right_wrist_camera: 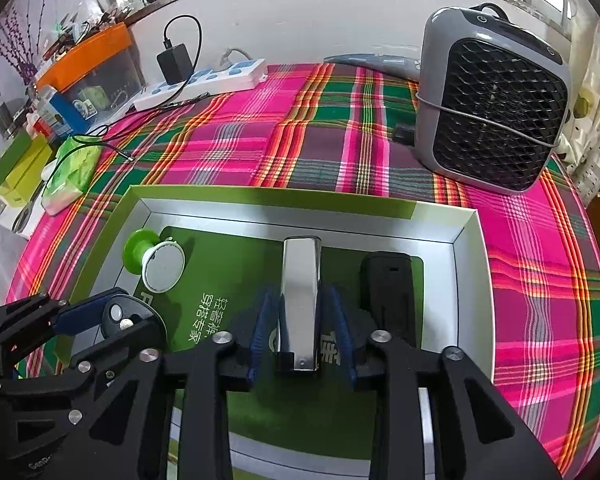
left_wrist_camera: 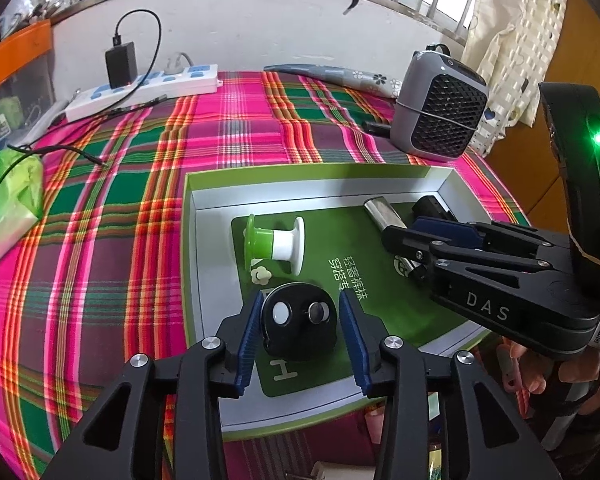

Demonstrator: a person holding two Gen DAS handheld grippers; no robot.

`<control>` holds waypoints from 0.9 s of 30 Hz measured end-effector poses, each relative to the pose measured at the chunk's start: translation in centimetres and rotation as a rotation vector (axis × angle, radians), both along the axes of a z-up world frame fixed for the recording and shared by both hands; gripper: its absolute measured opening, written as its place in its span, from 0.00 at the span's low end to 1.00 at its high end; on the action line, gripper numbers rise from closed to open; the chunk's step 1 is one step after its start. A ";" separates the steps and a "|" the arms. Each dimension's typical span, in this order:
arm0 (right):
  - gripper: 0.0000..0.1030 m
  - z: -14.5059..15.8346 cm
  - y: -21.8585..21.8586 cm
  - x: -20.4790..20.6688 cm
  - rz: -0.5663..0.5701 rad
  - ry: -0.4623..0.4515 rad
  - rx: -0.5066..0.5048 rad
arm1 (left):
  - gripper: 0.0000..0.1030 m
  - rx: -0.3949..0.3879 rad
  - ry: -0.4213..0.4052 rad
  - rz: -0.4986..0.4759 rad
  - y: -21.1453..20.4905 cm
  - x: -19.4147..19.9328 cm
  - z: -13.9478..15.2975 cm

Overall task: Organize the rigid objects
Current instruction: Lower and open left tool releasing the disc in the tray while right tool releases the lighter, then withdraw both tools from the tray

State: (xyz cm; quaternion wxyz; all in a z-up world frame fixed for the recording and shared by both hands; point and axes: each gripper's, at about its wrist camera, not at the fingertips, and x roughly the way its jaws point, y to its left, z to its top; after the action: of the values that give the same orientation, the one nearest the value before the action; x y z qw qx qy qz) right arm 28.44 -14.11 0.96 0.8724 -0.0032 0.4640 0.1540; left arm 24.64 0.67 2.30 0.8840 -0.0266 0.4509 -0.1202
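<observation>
We see the left gripper with jaws apart, a black round device lying between the pads, clear of both. Our right gripper likewise stands apart around a silver metal bar, with slim gaps either side. Both items rest in the green-rimmed box, near its front edge; a green-and-white spool and a black block lie beyond. The right gripper body reads "DAS". Open plaid tablecloth extends to a grey fan and power strip.

Left claw agape; right claw likewise
</observation>
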 end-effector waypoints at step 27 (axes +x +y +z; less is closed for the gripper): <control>0.41 3.0 -1.5 -4.9 -0.049 -0.087 0.043 | 0.38 0.029 -0.081 0.053 0.5 -4.8 2.8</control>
State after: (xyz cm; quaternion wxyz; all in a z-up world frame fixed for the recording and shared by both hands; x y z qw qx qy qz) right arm 23.57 -15.65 3.92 0.8951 0.0201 0.4222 0.1420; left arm 19.81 1.15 5.09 0.9048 -0.0208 0.4154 -0.0913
